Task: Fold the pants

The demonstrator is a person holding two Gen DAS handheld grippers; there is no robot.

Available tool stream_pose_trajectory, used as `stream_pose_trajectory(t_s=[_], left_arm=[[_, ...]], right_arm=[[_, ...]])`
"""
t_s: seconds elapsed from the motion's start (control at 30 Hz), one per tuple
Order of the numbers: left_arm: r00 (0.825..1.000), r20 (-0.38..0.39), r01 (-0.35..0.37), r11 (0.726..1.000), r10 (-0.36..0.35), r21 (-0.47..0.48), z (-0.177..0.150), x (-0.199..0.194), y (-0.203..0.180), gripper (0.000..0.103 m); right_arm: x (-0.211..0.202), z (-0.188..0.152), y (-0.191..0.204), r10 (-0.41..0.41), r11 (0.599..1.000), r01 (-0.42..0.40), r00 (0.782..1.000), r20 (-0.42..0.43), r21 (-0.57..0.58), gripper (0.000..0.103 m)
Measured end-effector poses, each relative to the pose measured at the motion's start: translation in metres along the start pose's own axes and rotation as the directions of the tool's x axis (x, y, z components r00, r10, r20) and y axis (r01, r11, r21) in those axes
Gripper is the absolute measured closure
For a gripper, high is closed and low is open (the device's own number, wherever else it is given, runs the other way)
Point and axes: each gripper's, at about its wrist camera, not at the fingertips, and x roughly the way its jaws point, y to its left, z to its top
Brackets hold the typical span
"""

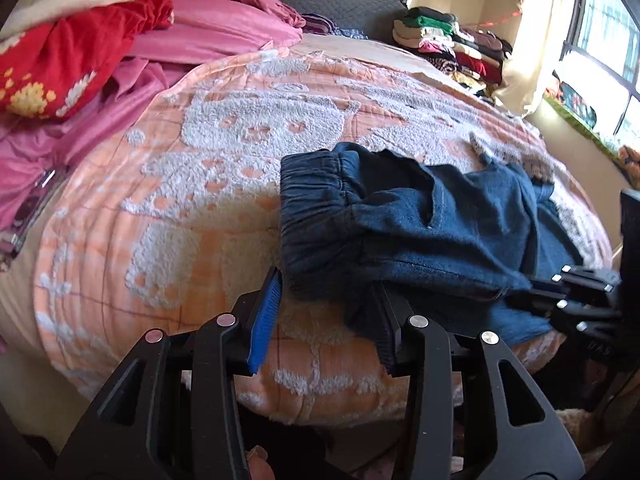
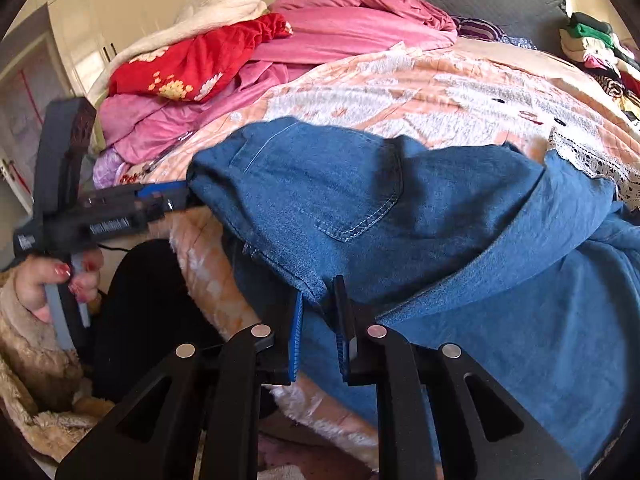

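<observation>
Folded blue denim pants on the peach fleece bed. Right tongs pinch a fold at 12 o'clock. Left tongs stand partly apart, waistband edge between them, no clear pinch.

The right gripper is pinching a fold of the blue pants lying on the near bed, while the left gripper is reaching their left edge.

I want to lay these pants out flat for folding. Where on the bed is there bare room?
The orange blanket is bare between the pink bedding on one side and the jeans on the other. It is crowded along the headboard: red cloth, pink bedding and folded clothes stack.
</observation>
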Motion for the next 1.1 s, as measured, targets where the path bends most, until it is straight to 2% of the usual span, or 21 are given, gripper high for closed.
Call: stream_pose_trajectory(t_s=[0.07, 0.17, 0.27, 0.37, 0.5, 0.57, 0.6, 0.67, 0.8, 0.93, 1.03, 1.1], left_arm=[[1.000, 0.015, 0.009, 1.000, -0.008, -0.016, 0.000, -0.011, 0.002, 0.068], [0.999, 0.039, -0.019, 1.000, 0.020, -0.014, 0.005, -0.028, 0.000, 0.068], [0.995, 0.102, 0.018, 1.000, -0.017, -0.014, 0.015, -0.050, -0.006, 0.068], [0.990, 0.124, 0.065, 0.998, -0.066, 0.016, 0.027, -0.053, -0.021, 0.068], [0.991, 0.070, 0.113, 0.991, -0.118, 0.068, 0.031, -0.023, -0.045, 0.068], [1.000, 0.004, 0.019, 0.995, -0.020, 0.099, 0.025, 0.005, -0.052, 0.068], [1.000, -0.020, -0.006, 0.994, 0.008, 0.111, 0.021, 0.015, -0.052, 0.068], [0.997, -0.068, -0.011, 0.994, 0.019, 0.106, 0.013, 0.029, -0.048, 0.068], [0.997, -0.074, -0.023, 0.992, 0.032, 0.122, -0.002, 0.033, -0.042, 0.068], [0.997, -0.075, -0.027, 0.992, 0.037, 0.126, -0.007, 0.034, -0.040, 0.068], [0.997, -0.073, -0.030, 0.991, 0.040, 0.129, -0.007, 0.035, -0.040, 0.068], [0.997, -0.072, -0.031, 0.991, 0.040, 0.127, -0.007, 0.035, -0.040, 0.068]], right_arm=[[0.000, -0.003, 0.005, -0.006, 1.000, 0.006, 1.000, -0.002, -0.014, 0.090], [0.001, -0.006, 0.011, -0.003, 0.999, 0.003, 1.000, -0.008, -0.033, 0.089], [0.005, -0.008, 0.015, -0.017, 0.999, 0.016, 1.000, -0.021, -0.040, 0.089], [0.008, -0.011, 0.014, -0.010, 1.000, 0.010, 1.000, -0.030, -0.022, 0.089], [0.006, -0.015, 0.014, 0.012, 1.000, -0.012, 1.000, -0.024, 0.001, 0.087], [0.004, -0.013, 0.012, 0.016, 1.000, -0.016, 1.000, -0.024, 0.018, 0.087], [0.002, -0.013, 0.011, 0.020, 1.000, -0.019, 1.000, -0.022, 0.020, 0.087], [-0.007, -0.014, 0.007, 0.029, 0.999, -0.029, 0.999, -0.018, 0.030, 0.085], [-0.029, -0.009, 0.000, -0.003, 0.998, 0.001, 1.000, 0.031, 0.065, 0.079], [-0.029, 0.004, -0.005, -0.057, 0.997, 0.054, 0.996, 0.063, 0.057, 0.077], [-0.010, 0.008, -0.016, -0.108, 0.992, 0.107, 0.994, 0.020, 0.071, 0.071], [0.009, 0.000, -0.028, -0.150, 0.982, 0.156, 0.987, -0.065, 0.108, 0.071]])
